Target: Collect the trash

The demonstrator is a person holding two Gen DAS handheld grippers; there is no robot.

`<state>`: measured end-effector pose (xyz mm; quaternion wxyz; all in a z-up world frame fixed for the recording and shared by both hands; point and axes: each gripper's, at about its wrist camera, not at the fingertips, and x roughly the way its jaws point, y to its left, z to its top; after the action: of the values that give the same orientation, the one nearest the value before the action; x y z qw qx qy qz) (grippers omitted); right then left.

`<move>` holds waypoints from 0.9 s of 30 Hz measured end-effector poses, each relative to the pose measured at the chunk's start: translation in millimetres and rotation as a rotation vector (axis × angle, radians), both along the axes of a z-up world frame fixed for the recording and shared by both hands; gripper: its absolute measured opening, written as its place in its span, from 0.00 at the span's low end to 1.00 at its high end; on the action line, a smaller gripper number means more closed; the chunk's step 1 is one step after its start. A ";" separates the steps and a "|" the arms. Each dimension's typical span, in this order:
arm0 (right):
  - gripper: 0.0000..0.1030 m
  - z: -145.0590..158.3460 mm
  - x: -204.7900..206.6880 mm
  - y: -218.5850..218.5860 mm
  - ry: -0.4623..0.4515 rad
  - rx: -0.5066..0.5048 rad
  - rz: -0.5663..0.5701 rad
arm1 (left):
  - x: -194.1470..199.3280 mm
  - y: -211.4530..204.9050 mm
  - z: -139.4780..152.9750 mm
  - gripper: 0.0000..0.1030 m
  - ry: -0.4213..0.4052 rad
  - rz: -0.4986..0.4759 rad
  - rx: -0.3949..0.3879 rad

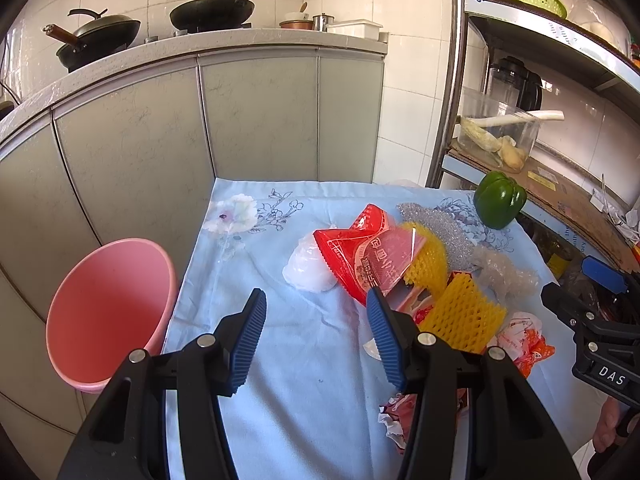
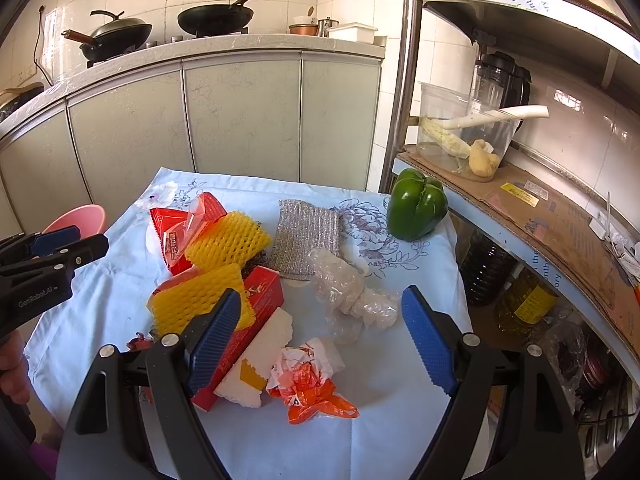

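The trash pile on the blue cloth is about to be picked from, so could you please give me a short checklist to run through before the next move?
1. Left gripper jaws apart and empty: ok.
2. Right gripper jaws apart and empty: ok.
3. Pink bin within view, mouth unobstructed, beside the table's left edge: ok.
4. Nearest piece free to lift: the orange-and-white wrapper lies alone on the cloth: ok.
5. Non-trash apart from the pile: green pepper stands clear, but the silver scouring pad touches the crumpled clear plastic: not ok.
6. Bin holding anything already: cannot tell.
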<state>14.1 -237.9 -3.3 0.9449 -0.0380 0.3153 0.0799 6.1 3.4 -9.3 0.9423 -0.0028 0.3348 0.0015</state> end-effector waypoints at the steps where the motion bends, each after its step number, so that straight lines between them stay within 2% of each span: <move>1: 0.81 0.3 1.8 -0.6 0.002 0.001 0.002 | 0.0 0.1 -0.1 0.50 0.000 0.000 0.000; 22: 0.81 1.0 0.9 1.2 0.002 -0.003 0.006 | -2.2 -0.3 -2.6 0.52 0.005 0.001 -0.008; 27: 0.81 0.5 1.0 0.8 0.003 0.002 0.002 | -3.0 3.1 -3.6 0.54 0.013 -0.015 -0.037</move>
<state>15.0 -237.1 -2.8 0.9444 -0.0370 0.3165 0.0811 3.1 6.6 -12.9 0.9398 -0.0176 0.3411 -0.0116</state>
